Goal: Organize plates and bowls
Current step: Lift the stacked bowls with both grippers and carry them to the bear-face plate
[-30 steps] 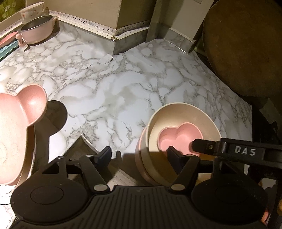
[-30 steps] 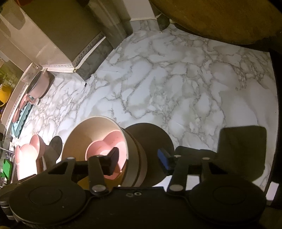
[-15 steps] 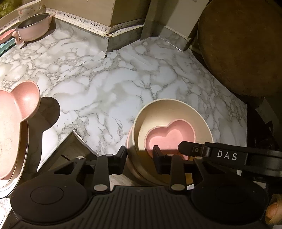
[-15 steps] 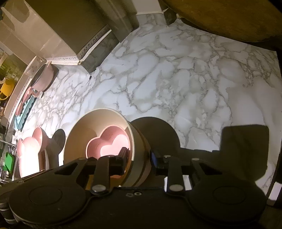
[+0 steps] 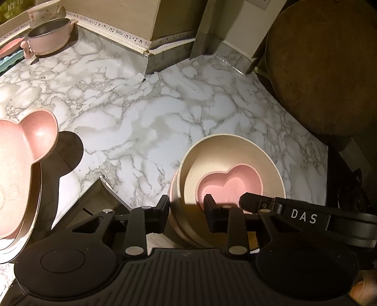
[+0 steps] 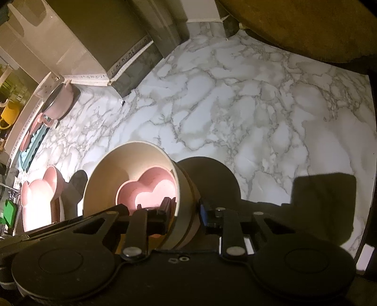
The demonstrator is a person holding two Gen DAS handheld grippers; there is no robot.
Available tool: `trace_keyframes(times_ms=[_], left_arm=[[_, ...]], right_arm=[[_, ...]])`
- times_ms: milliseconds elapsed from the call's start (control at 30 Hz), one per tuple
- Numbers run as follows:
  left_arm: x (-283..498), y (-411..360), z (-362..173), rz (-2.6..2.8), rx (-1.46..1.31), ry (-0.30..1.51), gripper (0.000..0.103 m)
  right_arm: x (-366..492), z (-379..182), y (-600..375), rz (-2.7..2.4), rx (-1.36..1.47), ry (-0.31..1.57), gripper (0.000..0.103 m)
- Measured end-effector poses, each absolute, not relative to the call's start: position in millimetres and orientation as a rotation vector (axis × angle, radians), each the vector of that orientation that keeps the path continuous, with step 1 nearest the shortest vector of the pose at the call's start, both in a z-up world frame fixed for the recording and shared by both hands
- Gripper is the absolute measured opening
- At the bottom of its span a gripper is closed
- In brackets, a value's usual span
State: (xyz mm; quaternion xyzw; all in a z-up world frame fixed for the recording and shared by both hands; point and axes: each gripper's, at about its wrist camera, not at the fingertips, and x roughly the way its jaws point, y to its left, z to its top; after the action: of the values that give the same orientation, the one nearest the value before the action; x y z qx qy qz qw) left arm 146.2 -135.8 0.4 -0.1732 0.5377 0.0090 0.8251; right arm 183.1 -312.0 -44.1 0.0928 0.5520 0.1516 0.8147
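Two tongs show: the left tongs (image 5: 186, 209) low in the left wrist view and the right tongs (image 6: 186, 213) low in the right wrist view.

At lower centre sits one stack of bowls (image 5: 181, 195): one heart-shaped pink bowl (image 5: 229, 182) inside one cream bowl (image 5: 235, 150), with at least two more rims under it, one cream and one pinkish; the exact number below cannot be told.

At the left edge lies one bear-shaped pink plate (image 5: 26, 150) on at least two other plates (image 5: 35, 211).

Upper left stands one pink pot (image 5: 49, 38), with one patterned cup (image 5: 41, 14) behind it.

Upper right shows one round wooden board (image 5: 322, 70).

One marble bench (image 5: 146, 113) carries everything.
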Motion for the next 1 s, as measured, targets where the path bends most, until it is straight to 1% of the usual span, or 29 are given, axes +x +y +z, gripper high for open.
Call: trace_keyframes(times_ms=[500, 1000], left_arm=[[136.8, -105.8, 37.3, 0.071, -0.392, 1.057, 0.03], [112.8, -24.5, 64.5, 0.179, -0.434, 0.984, 0.03]], right_arm=[[184.0, -12.3, -285.9, 0.37, 0.169, 1.122, 0.021], [181.6, 14.4, -204.1, 0.497, 0.093, 1.087, 0.021]])
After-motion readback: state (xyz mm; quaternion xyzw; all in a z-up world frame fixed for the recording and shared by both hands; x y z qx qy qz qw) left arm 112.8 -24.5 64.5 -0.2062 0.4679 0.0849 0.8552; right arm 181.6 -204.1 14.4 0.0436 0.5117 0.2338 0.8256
